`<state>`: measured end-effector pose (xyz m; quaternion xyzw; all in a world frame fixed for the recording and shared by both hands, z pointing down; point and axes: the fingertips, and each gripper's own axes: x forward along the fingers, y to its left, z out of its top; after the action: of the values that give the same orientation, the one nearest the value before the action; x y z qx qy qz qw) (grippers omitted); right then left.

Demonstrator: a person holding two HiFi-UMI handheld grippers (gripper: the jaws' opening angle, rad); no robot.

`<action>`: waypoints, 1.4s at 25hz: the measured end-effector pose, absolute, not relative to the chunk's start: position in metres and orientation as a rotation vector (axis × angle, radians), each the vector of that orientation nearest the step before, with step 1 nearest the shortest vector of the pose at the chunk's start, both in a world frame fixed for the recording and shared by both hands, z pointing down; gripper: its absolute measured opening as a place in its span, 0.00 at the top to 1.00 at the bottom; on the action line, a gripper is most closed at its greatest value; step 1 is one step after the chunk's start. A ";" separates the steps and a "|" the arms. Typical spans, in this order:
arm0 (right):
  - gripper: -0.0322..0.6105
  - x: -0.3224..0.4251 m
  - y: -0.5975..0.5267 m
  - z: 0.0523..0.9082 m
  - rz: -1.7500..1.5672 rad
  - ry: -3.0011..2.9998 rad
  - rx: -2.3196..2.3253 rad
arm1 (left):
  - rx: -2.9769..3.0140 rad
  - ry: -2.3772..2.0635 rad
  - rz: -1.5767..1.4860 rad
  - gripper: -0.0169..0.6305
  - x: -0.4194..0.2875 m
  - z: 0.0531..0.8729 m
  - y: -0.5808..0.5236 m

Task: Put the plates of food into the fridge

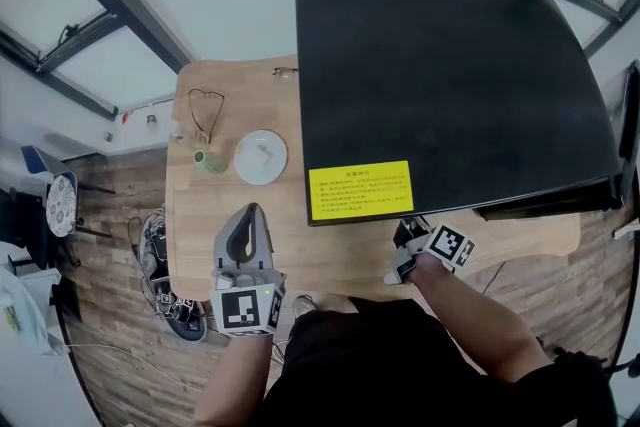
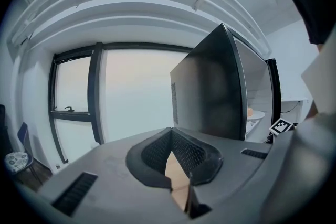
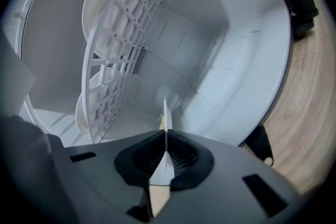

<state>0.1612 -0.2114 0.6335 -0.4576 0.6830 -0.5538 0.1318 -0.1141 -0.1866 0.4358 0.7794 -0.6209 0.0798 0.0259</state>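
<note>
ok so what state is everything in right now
black mini fridge: door open
white grid shelf inside: carrying stored plates
right gripper: jaws shut on thin white plate
left gripper: jaws shut, empty
round white plate on wooden table: not held

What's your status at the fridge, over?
Right gripper shut on held plate, edge-on, at open fridge. Left gripper shut, empty. Second plate sits on table. Nothing in the way.
</note>
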 end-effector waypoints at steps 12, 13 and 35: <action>0.89 0.173 -0.222 0.654 -1.632 2.046 -1.702 | 2.390 -1.960 0.202 0.97 -0.140 0.425 -0.187; 0.88 0.174 -0.222 0.656 -1.626 2.079 -1.741 | 2.396 -1.964 0.200 0.97 -0.141 0.423 -0.187; 0.76 0.177 -0.210 0.624 -1.223 2.442 -2.007 | 2.494 -1.896 0.248 0.97 -0.142 0.410 -0.175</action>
<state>0.1770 -0.2099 0.6239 -0.5875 0.7151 -0.3580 -0.1235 -0.1420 -0.1749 0.4101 0.7935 -0.6034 0.0790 -0.0007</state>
